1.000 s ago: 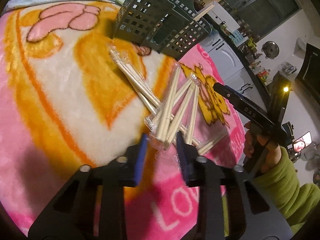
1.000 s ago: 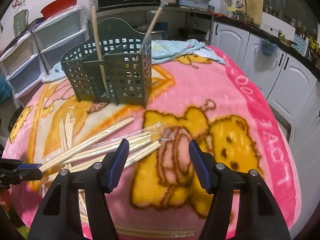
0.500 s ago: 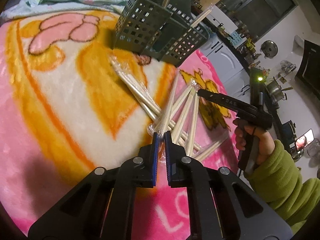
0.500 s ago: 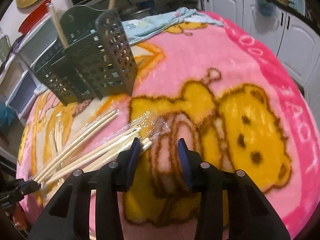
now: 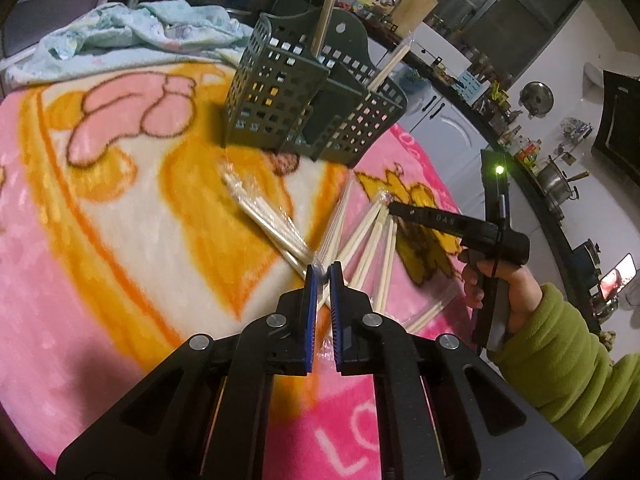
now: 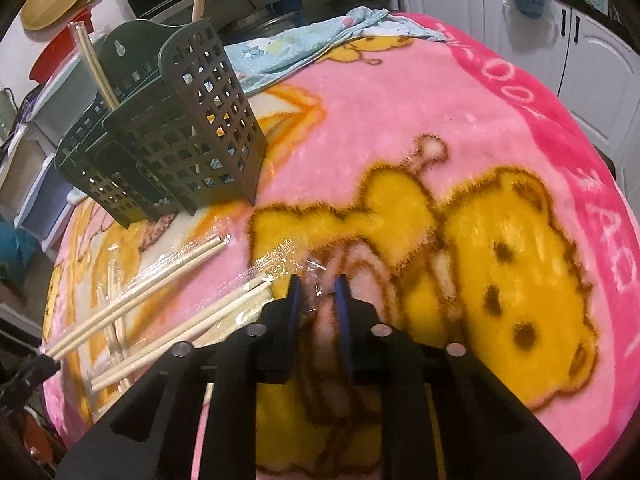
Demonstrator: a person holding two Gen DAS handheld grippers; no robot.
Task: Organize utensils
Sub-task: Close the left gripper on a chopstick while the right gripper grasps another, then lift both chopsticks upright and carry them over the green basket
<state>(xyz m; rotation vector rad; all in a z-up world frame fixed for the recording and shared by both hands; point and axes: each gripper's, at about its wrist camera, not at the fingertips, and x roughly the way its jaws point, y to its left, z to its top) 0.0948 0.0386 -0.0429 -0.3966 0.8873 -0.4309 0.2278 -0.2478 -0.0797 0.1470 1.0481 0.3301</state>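
Note:
Several wrapped chopstick pairs (image 5: 372,248) lie fanned out on the pink blanket. My left gripper (image 5: 323,276) is shut on the wrapper end of one pair (image 5: 340,216), whose held end is raised a little. The same pair (image 6: 136,296) slants toward my left gripper (image 6: 42,356) in the right wrist view. My right gripper (image 6: 318,290) has its jaws closing around the crinkled clear wrapper end (image 6: 316,276) of another pair (image 6: 224,308), with a gap still showing between the pads. The right gripper (image 5: 390,208) is held by a hand in a green sleeve. A dark green slotted caddy (image 5: 304,92) (image 6: 172,140) stands behind, with chopsticks upright in it.
A light blue cloth (image 5: 132,32) (image 6: 304,44) is bunched at the blanket's far edge. More wrapped chopsticks (image 5: 264,216) lie left of my left gripper. The blanket (image 6: 500,240) drops off at the right, toward white cabinets (image 6: 600,60).
My left gripper closed on the wrapped pair and lifted it slightly. My right gripper came down to the wrapper end and its jaws narrowed a lot.

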